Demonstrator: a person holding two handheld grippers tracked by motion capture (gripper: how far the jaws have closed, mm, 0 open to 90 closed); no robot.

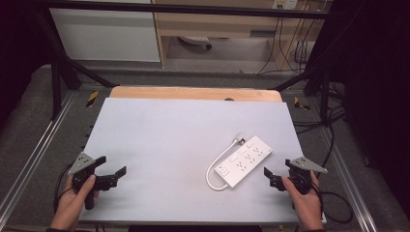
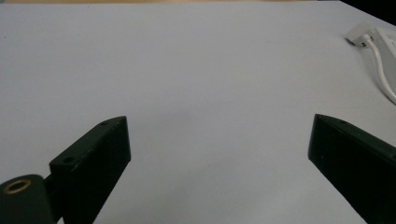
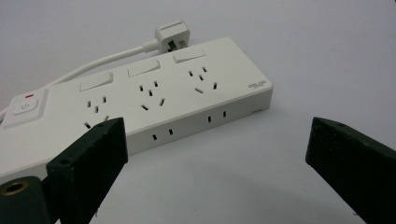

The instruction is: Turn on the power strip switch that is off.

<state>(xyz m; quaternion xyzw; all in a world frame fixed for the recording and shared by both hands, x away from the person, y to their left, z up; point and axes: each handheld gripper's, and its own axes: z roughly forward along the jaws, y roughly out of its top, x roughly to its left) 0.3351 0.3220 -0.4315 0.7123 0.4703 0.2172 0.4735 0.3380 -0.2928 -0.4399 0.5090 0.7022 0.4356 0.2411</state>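
A white power strip (image 1: 244,162) lies at an angle on the right half of the white table (image 1: 164,130). Its white cable (image 1: 212,173) loops back, so the plug (image 1: 240,139) rests beside the strip's far end. In the right gripper view the power strip (image 3: 154,98) shows three socket groups, three rocker switches and a main button (image 3: 23,107). My right gripper (image 1: 278,167) is open just right of the strip, jaws wide apart (image 3: 217,123) and not touching it. At the near left, my left gripper (image 1: 113,165) stands open over bare table (image 2: 219,121). The plug (image 2: 359,35) sits far off to its right.
A wooden board (image 1: 193,93) edges the table's far side. Metal frame rails (image 1: 38,145) run along both sides. Black cables (image 1: 333,145) lie on the floor to the right, and a cabinet (image 1: 217,24) stands behind the table.
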